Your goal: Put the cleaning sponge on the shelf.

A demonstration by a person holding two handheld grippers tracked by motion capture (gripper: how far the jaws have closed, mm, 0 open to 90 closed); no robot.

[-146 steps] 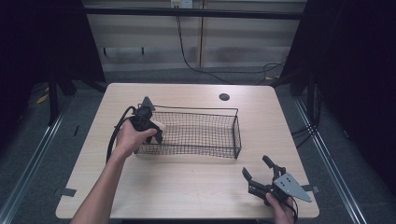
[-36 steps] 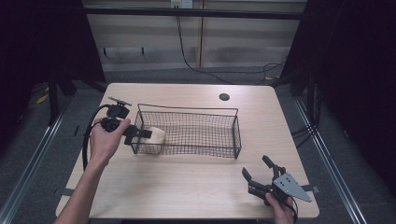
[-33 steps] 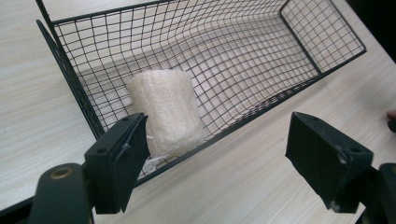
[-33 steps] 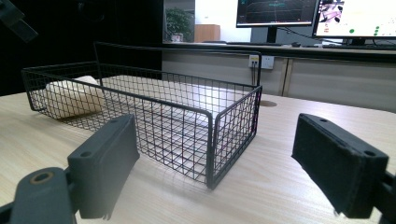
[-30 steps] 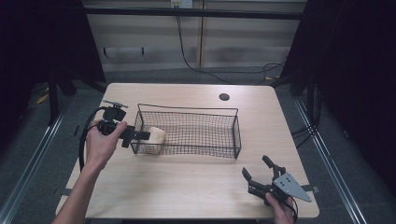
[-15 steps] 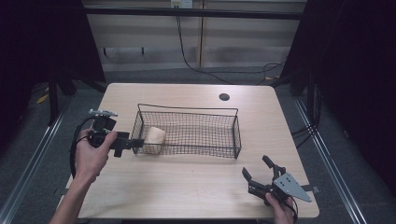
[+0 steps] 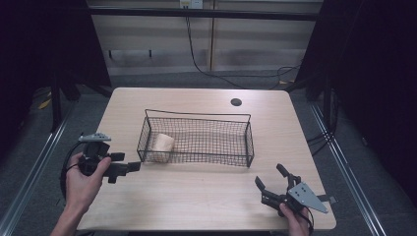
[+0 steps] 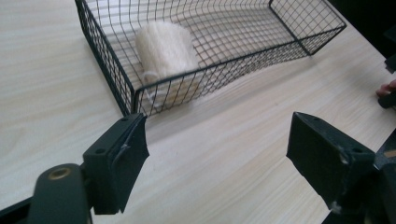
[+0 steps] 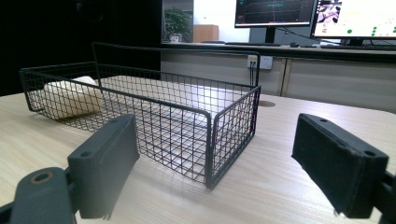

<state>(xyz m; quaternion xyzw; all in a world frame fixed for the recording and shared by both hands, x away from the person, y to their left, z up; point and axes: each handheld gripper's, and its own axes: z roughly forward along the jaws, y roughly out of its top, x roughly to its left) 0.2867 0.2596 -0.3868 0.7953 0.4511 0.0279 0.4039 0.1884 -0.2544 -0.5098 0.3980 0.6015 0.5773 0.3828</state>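
Cream fibrous roll [image 7: 162, 143] lies in the black wire basket [image 7: 248, 142].
Both hand-held grippers released: left [image 7: 129, 168] at frame's lower left, right [image 7: 270, 184] resting on the counter [image 7: 196, 196].

Your left gripper [image 7: 129, 168] is black with a looping cable; your right gripper [image 7: 273, 183] carries a grey three-cornered plate; forearms bare

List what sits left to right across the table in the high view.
left gripper → beige roll at the left end of the wire basket → right gripper. Both grippers have their jaws apart and hold nothing.
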